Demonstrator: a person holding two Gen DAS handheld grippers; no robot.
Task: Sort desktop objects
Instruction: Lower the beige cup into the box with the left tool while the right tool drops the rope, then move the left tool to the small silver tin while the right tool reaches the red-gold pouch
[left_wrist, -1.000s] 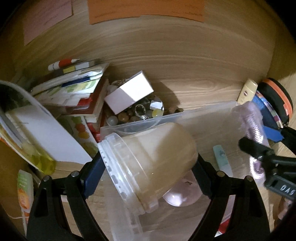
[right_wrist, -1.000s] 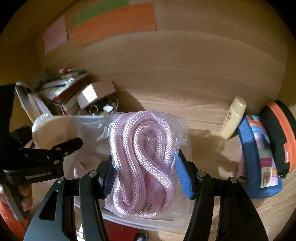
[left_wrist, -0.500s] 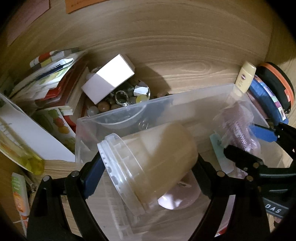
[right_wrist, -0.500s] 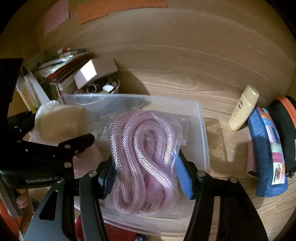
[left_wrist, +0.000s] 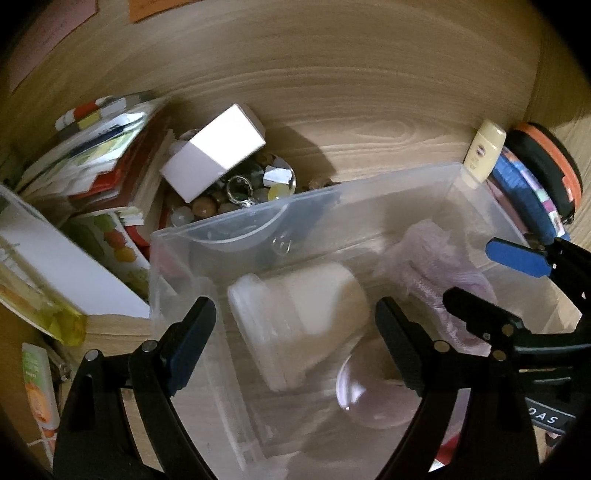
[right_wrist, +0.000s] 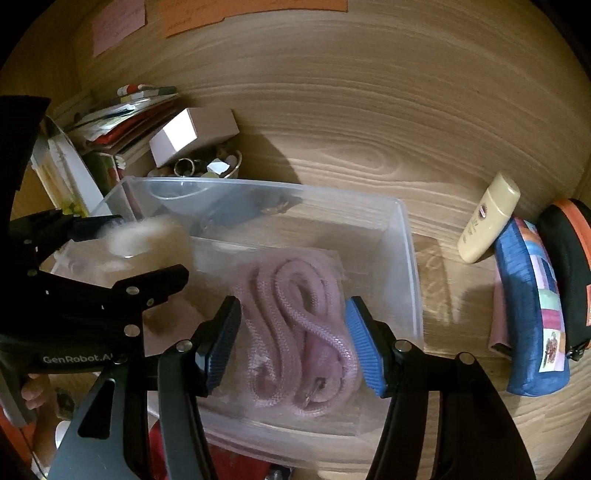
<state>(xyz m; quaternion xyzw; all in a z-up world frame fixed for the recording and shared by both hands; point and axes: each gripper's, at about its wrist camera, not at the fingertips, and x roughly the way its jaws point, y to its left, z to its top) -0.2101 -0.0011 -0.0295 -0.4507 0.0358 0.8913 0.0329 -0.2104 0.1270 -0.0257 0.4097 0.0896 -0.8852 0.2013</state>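
A clear plastic bin (left_wrist: 369, 192) (right_wrist: 406, 236) stands on the wooden desk. A cream lidded jar (left_wrist: 299, 317) lies blurred inside it, clear of my left gripper (left_wrist: 295, 321), which is open above the bin. The jar shows blurred in the right wrist view (right_wrist: 147, 236). A bagged pink rope (right_wrist: 299, 332) (left_wrist: 439, 266) lies in the bin below my right gripper (right_wrist: 293, 339), whose jaws stand open and apart from it.
A white box (left_wrist: 214, 158) rests on a glass bowl of beads (left_wrist: 255, 184) behind the bin. Books (left_wrist: 110, 155) are stacked at the left. A cream bottle (right_wrist: 487, 221), a blue pouch (right_wrist: 532, 314) and a black-orange case (right_wrist: 569, 273) lie at the right.
Both grippers lowered over the bin and opened. The jar dropped from the left gripper and the bagged rope from the right; both now lie in the bin.
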